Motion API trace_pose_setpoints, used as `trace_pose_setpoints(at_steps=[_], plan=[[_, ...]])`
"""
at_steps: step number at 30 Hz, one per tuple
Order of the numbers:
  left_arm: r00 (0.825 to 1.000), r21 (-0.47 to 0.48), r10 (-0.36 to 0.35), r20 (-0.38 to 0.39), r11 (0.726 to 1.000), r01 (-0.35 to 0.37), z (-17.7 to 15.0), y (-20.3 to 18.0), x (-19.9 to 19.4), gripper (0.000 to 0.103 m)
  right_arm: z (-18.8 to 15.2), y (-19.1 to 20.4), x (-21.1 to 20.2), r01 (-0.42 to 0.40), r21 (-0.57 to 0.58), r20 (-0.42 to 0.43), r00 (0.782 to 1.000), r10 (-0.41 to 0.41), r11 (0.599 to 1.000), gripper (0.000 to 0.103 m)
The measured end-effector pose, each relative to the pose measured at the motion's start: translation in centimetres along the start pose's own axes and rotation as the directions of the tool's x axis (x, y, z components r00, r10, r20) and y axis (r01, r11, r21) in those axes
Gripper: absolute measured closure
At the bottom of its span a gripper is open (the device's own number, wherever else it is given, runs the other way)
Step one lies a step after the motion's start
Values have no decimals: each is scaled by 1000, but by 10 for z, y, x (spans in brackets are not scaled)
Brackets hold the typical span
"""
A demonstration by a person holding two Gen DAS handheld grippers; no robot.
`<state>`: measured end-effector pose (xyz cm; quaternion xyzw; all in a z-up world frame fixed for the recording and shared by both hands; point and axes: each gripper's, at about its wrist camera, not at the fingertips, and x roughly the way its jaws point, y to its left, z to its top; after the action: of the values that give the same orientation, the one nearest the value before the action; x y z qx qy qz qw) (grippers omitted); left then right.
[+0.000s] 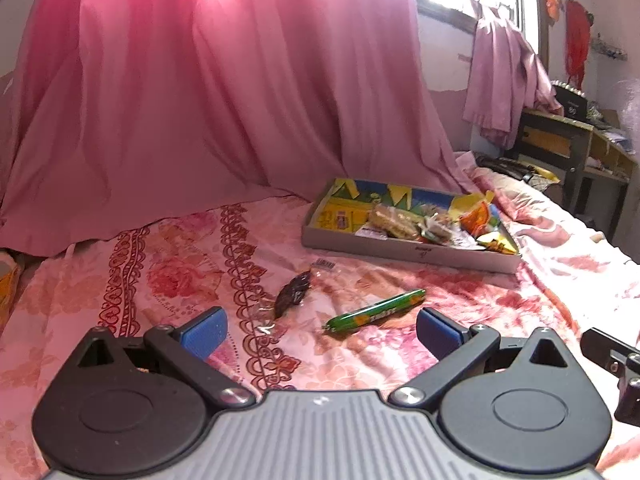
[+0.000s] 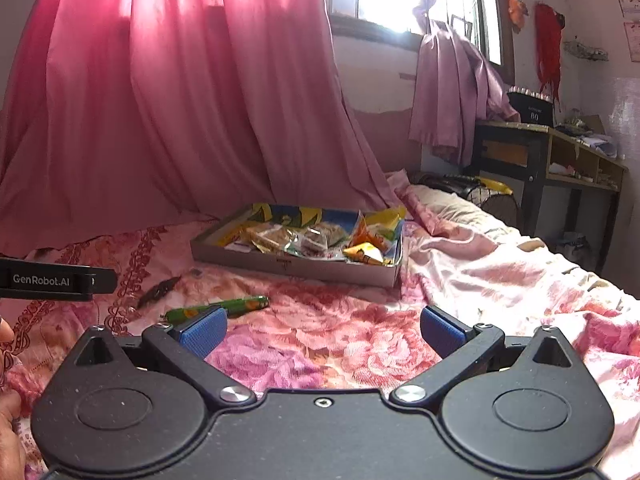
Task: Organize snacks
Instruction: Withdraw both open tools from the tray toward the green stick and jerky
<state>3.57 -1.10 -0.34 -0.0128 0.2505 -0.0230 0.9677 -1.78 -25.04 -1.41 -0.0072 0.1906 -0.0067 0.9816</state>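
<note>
1. Here, the left gripper gapes wide, empty, above the floral bedsheet.
2. The right gripper likewise gapes, empty.
3. A green candy roll and dark wrapped snack lie near the snack-filled cardboard tray.

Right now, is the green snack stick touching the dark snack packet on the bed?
Apart. The left wrist view shows flowered bedsheet between the green snack stick and the dark snack packet.

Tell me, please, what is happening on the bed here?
A person holding two grippers is sorting snacks into a box on the bed. Several packets already lie in it. A green tube and a dark packet lie on the sheet. The left gripper and right gripper are both open and empty.
</note>
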Motion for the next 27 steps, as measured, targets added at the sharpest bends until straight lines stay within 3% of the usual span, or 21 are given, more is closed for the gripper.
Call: trace_pose_setpoints(at_steps=[16,27], plan=[[993,9,58,-103,998,-57,-7,24,47,0,-4,11,27,-22,-30,-125,992,19,999,1],[988,36,48,-148,998,-43,-2,35,79,0,-9,28,44,-62,-84,-177,983,47,995,1]])
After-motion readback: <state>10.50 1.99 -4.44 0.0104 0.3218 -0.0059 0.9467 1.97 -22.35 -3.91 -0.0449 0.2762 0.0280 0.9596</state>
